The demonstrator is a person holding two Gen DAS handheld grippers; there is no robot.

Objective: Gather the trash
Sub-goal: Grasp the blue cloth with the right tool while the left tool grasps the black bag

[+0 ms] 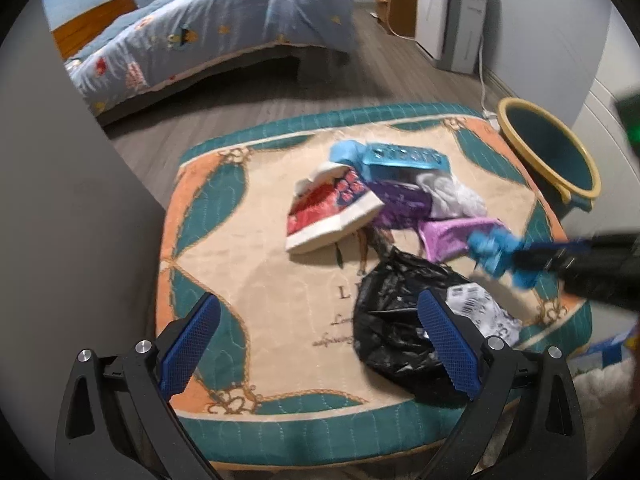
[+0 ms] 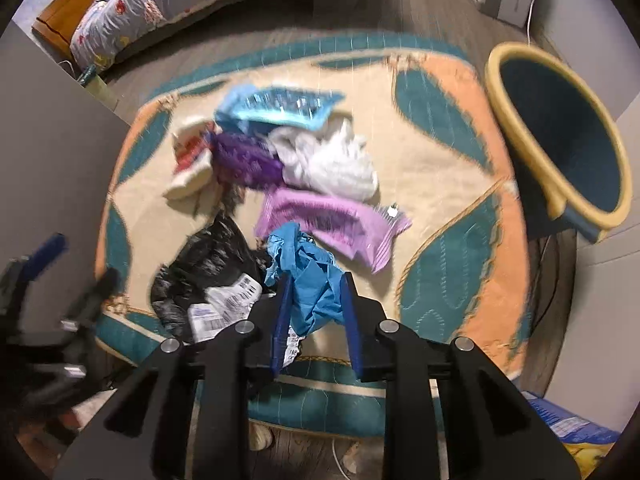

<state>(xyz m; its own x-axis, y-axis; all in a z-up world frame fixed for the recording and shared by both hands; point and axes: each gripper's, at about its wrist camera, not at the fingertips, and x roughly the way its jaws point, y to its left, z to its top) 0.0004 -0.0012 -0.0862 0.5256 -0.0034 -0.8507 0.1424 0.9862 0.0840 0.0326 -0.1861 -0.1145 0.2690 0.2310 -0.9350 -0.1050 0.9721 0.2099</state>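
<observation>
A heap of trash lies on a patterned cushion (image 1: 224,248): a red and white box (image 1: 328,212), a teal blister pack (image 1: 404,158), purple wrappers (image 1: 400,200), white tissue (image 1: 452,194) and a black plastic bag (image 1: 396,320) with a labelled paper (image 1: 480,312). My right gripper (image 2: 316,292) is shut on a crumpled blue glove (image 2: 308,272) beside the lilac wrapper (image 2: 328,220); in the left wrist view it enters from the right (image 1: 520,258). My left gripper (image 1: 320,304) stands open above the cushion's near side, its right finger over the black bag.
A teal bin with a yellow rim (image 1: 548,152) (image 2: 556,136) lies tilted at the cushion's far right corner, mouth facing the cushion. A bed with a blue quilt (image 1: 208,36) stands behind on the wooden floor. White cabinets (image 1: 448,12) and a cable line the back wall.
</observation>
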